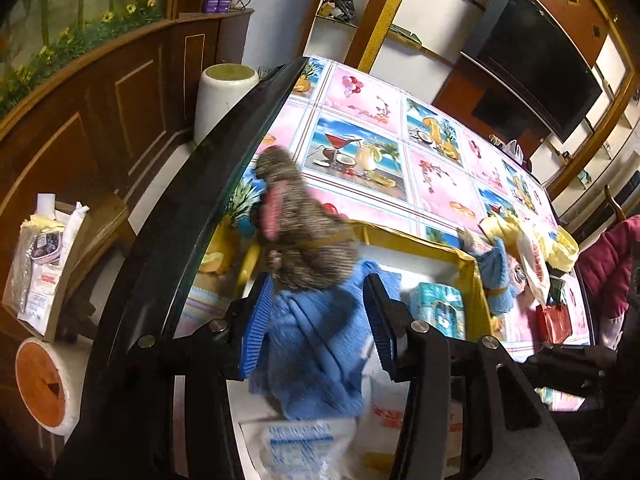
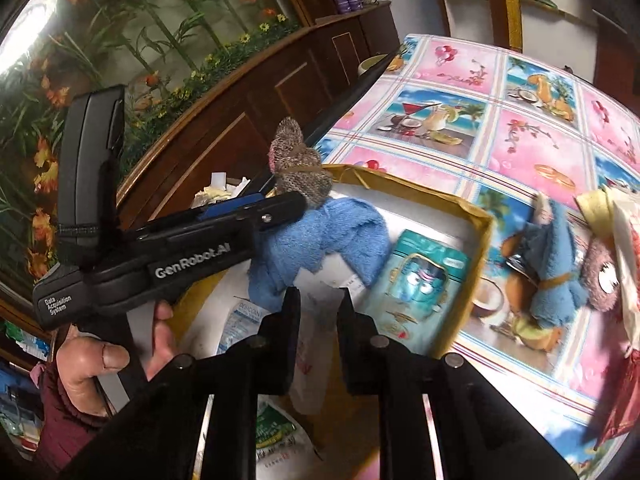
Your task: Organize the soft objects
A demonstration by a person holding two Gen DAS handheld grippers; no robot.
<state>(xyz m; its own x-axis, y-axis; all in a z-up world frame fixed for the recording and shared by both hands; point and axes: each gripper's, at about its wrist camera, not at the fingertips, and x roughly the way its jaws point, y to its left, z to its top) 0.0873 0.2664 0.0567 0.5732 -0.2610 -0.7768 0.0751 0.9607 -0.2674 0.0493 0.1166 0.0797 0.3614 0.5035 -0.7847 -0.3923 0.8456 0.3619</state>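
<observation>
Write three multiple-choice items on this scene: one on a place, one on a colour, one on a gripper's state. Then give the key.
1. Where does the teal packet lie?
A. Inside the yellow-walled box
B. On the wooden cabinet
C. On the floor

2. What colour is the towel between the left gripper fingers?
A. Red
B. Blue
C. White

3. How does the right gripper stand?
A. Clamped on the teal packet
B. Holding a plush toy
C. Slightly parted, nothing between the fingers

Key: 1 A, the packet sits within the box walls; 2 B, blue cloth fills the gap; 3 C, the narrow gap shows only the box floor beyond.
</observation>
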